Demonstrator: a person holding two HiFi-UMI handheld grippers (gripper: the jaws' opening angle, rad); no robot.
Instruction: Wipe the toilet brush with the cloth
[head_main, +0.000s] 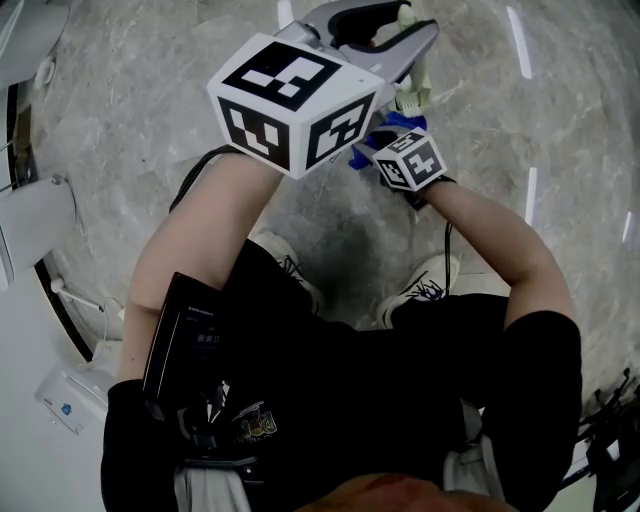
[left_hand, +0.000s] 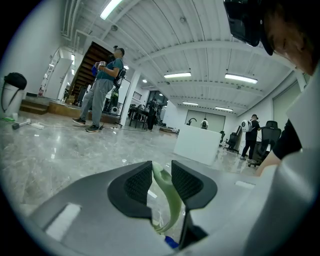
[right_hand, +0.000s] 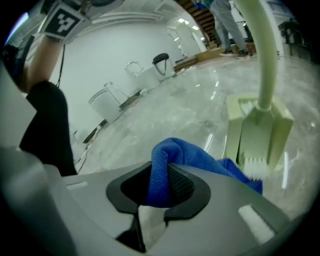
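Note:
A pale green toilet brush (head_main: 414, 95) hangs head down in front of me. My left gripper (head_main: 404, 22) is shut on its curved handle (left_hand: 169, 200), which runs between the dark pads in the left gripper view. My right gripper (head_main: 388, 132) sits just below and to the left of the brush head, shut on a blue cloth (head_main: 360, 156). In the right gripper view the cloth (right_hand: 161, 175) is pinched between the jaws of the right gripper (right_hand: 159, 189) and trails off under the white bristles of the brush head (right_hand: 260, 132).
The marble floor (head_main: 120, 110) lies below. White fixtures (head_main: 35, 215) line the left side. My shoes (head_main: 425, 285) stand under the grippers. Several people (left_hand: 102, 90) and a white counter (left_hand: 197, 145) are far off in the left gripper view.

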